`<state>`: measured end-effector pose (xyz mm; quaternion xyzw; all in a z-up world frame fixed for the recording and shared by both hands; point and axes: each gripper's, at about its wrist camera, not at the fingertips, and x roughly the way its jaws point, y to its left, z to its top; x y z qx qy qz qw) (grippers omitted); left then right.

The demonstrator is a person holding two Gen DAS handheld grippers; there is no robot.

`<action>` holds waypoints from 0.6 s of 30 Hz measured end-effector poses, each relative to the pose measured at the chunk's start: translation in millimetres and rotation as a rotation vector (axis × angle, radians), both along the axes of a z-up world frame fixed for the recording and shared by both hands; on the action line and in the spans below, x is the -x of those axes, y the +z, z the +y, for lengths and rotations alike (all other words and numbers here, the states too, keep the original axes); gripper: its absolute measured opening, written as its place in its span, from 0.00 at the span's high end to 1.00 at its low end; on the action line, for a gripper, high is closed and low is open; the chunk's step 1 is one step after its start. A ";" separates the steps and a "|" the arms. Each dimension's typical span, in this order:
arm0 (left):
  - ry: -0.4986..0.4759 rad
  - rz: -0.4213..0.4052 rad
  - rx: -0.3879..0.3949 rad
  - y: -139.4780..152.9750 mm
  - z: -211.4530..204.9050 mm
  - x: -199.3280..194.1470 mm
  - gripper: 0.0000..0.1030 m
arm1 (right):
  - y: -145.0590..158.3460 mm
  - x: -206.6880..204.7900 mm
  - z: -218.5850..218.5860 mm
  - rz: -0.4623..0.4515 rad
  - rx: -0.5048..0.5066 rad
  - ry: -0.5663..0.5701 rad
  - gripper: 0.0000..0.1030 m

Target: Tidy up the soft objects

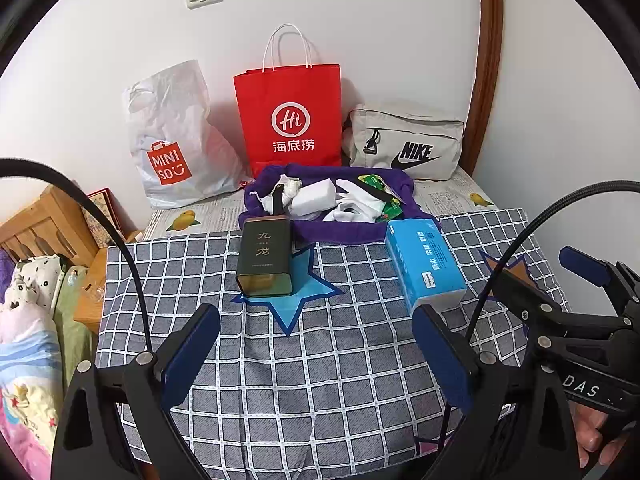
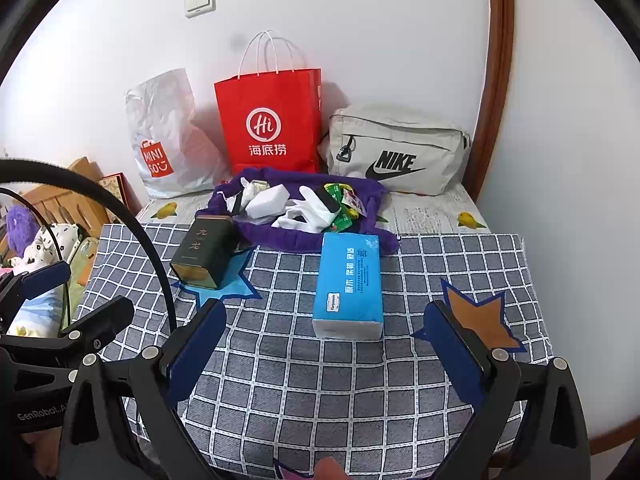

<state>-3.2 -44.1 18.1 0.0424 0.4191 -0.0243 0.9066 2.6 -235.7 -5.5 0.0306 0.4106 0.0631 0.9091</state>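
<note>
A blue pack of tissues [image 1: 424,264] [image 2: 349,285] lies on the checked cloth [image 1: 320,360] [image 2: 320,380]. Behind it a purple towel [image 1: 344,228] [image 2: 288,236] holds white socks [image 1: 352,204] [image 2: 312,208], a white pack and small green packets. A dark green tin [image 1: 265,258] [image 2: 206,252] stands on a blue star patch. My left gripper [image 1: 316,354] is open and empty, short of the tin and the tissues. My right gripper [image 2: 326,350] is open and empty, just in front of the tissue pack; it also shows in the left wrist view [image 1: 584,280].
Against the wall stand a white Miniso plastic bag [image 1: 172,136] [image 2: 164,136], a red paper bag [image 1: 290,120] [image 2: 272,120] and a grey Nike pouch [image 1: 408,144] [image 2: 396,148]. An orange star patch [image 2: 476,320] lies at right. Bedding and a wooden frame [image 1: 40,232] are at left.
</note>
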 end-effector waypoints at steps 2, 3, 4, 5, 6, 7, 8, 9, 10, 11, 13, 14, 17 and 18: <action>0.000 0.000 -0.001 0.1 0.0 -0.3 0.06 | 0.4 0.4 -0.1 0.001 0.000 0.001 0.05; 0.000 0.000 -0.002 0.5 -0.1 -0.8 0.06 | 0.9 0.8 -0.3 0.000 0.000 0.001 0.05; 0.000 -0.001 -0.001 0.6 0.3 -0.4 0.06 | 0.6 0.3 -0.3 0.000 0.000 0.001 0.05; -0.001 -0.001 0.000 0.2 0.5 -0.1 0.06 | 0.6 0.3 -0.3 0.000 0.001 0.002 0.05; -0.002 -0.001 0.000 0.2 0.5 -0.2 0.06 | 0.6 0.4 -0.4 -0.001 0.000 0.002 0.05; -0.002 -0.001 0.001 0.6 0.4 -0.5 0.06 | 0.7 0.1 -0.4 -0.002 0.000 0.002 0.05; -0.002 -0.001 0.001 0.5 0.4 -0.1 0.06 | 0.8 -0.1 -0.3 -0.002 0.001 0.002 0.05; -0.001 -0.001 0.001 0.4 0.2 -0.1 0.06 | 0.8 -0.1 -0.4 -0.002 0.001 0.003 0.05; 0.000 0.000 0.001 0.6 -0.1 -0.2 0.06 | 0.8 -0.1 -0.5 -0.002 0.000 0.004 0.05; -0.001 -0.001 0.001 0.6 0.3 0.3 0.06 | 0.9 0.1 0.1 -0.002 -0.001 0.002 0.05; 0.001 0.000 0.002 0.4 0.2 0.5 0.06 | 1.1 -0.2 0.2 -0.002 0.001 0.003 0.05; 0.001 -0.001 0.001 0.4 0.2 0.5 0.06 | 1.3 -0.2 0.0 -0.002 0.001 0.003 0.05; 0.001 -0.001 0.002 0.4 0.3 0.6 0.06 | 1.3 -0.2 0.4 -0.002 0.001 0.003 0.05; 0.001 -0.001 0.002 0.3 0.2 0.6 0.06 | 1.3 -0.2 0.4 -0.002 0.001 0.003 0.05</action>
